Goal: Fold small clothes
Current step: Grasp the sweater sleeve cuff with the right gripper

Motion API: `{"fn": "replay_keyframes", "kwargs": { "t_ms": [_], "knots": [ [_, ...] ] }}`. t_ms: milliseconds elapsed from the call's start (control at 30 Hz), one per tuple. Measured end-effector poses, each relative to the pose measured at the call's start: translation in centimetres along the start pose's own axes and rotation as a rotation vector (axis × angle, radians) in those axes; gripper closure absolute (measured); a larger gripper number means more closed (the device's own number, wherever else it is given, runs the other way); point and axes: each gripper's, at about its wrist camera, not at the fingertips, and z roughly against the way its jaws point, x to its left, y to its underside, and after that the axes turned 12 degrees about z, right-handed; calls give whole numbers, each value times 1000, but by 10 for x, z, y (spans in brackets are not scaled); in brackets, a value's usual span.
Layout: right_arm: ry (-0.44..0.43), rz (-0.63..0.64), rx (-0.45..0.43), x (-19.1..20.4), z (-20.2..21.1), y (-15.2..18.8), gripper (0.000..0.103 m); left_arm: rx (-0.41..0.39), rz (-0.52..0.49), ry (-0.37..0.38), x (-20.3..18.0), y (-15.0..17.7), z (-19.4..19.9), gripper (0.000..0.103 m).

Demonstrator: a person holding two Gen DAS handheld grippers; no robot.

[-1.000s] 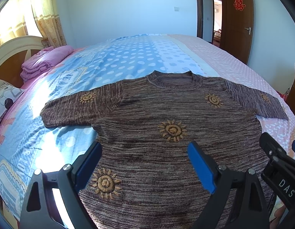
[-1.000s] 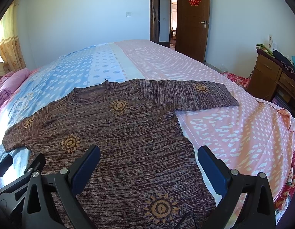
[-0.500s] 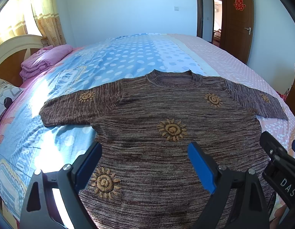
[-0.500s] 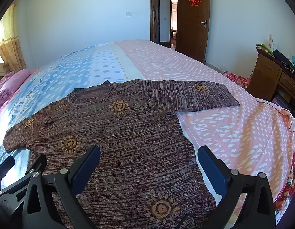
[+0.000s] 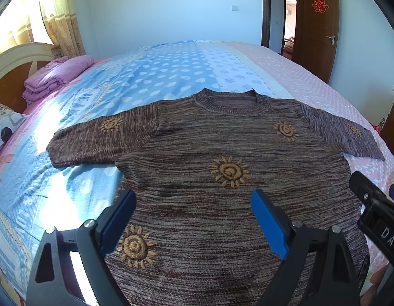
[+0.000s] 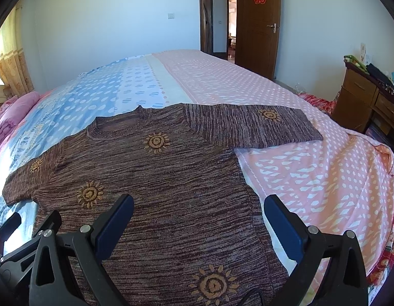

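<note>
A brown knit sweater [image 5: 222, 183] with orange sun motifs lies flat and face-up on the bed [image 5: 171, 76], both sleeves spread out sideways, collar toward the far wall; the left gripper [image 5: 194, 204] hovers above its lower left part, jaws wide apart, holding nothing; the right gripper [image 6: 199, 211] hovers above its lower right part, jaws likewise apart and empty; a folded pink blanket [image 5: 56, 76] sits near the headboard.

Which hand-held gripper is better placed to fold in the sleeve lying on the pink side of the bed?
Right. The right hand-held gripper sits open over the sweater near that sleeve; the left hand-held gripper sits nearer the other sleeve.
</note>
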Motion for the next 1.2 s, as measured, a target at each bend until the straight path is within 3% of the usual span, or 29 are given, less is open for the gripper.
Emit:
{"fn": "replay_keyframes", "kwargs": {
  "t_ms": [267, 367, 400, 467, 600, 767, 1033, 1167, 1200],
  "knots": [
    [-52, -65, -29, -48, -18, -14, 2, 11, 19, 36, 12, -15, -22, 9],
    [-56, -89, -76, -82, -26, -33, 17, -33, 18, 6, 16, -29, -28, 9],
    [-49, -95, -74, -95, -31, -41, 29, -53, 18, -3, 18, -33, -30, 9],
    [-32, -146, -50, -130, -49, -56, 36, -90, 24, -12, 22, -44, -36, 9],
    [91, -311, -12, -214, -87, -69, 36, -127, 41, -22, 29, -54, -52, 9],
    [193, -360, 50, -277, -134, -68, 36, -119, 88, -71, 39, -55, -83, 9],
    [181, -281, 137, -287, -197, -70, 36, 10, 165, -57, 50, -48, -116, 9],
    [205, -255, 149, -278, -207, -67, 46, 73, 192, -27, 53, -44, -126, 2],
    [204, -231, 153, -275, -208, -68, 54, 83, 195, -24, 53, -44, -127, 1]
  ]
}}
